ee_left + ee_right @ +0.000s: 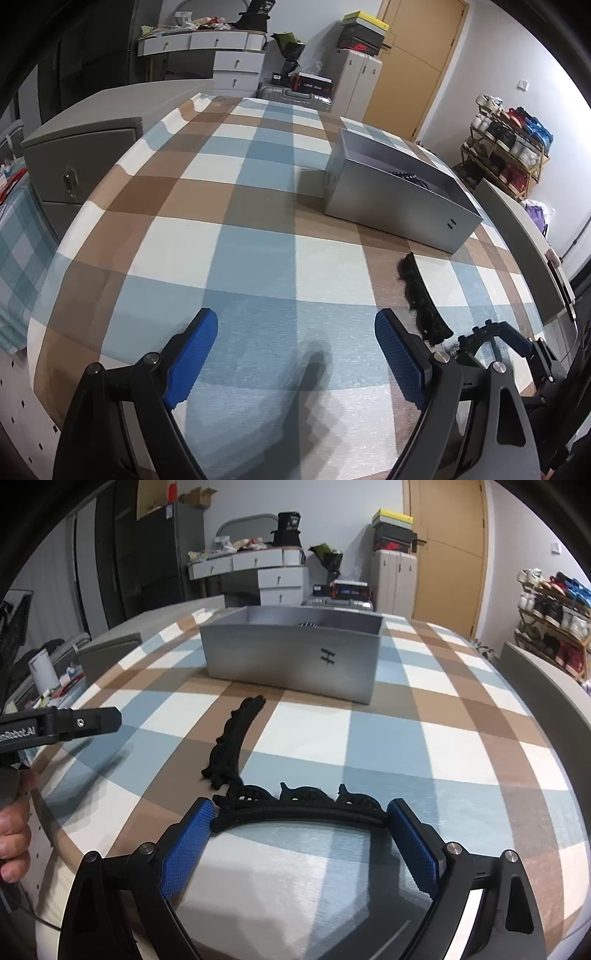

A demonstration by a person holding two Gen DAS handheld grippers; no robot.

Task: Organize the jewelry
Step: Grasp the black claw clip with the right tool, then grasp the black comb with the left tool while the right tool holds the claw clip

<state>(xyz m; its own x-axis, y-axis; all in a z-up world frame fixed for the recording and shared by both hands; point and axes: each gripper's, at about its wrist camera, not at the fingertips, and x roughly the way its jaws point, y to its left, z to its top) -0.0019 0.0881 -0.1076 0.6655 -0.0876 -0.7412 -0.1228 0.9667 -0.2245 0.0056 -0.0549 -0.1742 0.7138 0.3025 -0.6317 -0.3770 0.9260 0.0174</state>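
Note:
A black lace headband (295,805) lies on the checked tablecloth (369,738), curving from in front of the grey box (291,657) down to my right gripper (301,823). The right gripper is wide open, its blue pads (192,834) at either end of the band's near arc, touching or nearly so. In the left wrist view the headband (419,295) lies right of my left gripper (295,332), which is open and empty over the cloth. The open grey box (399,184) holds a dark beaded item (408,177), mostly hidden.
The left gripper's body (59,727) and a hand (13,834) show at the left of the right wrist view. A grey cabinet (81,162) stands beside the table's left edge. A shoe rack (550,620) and door (447,554) are behind.

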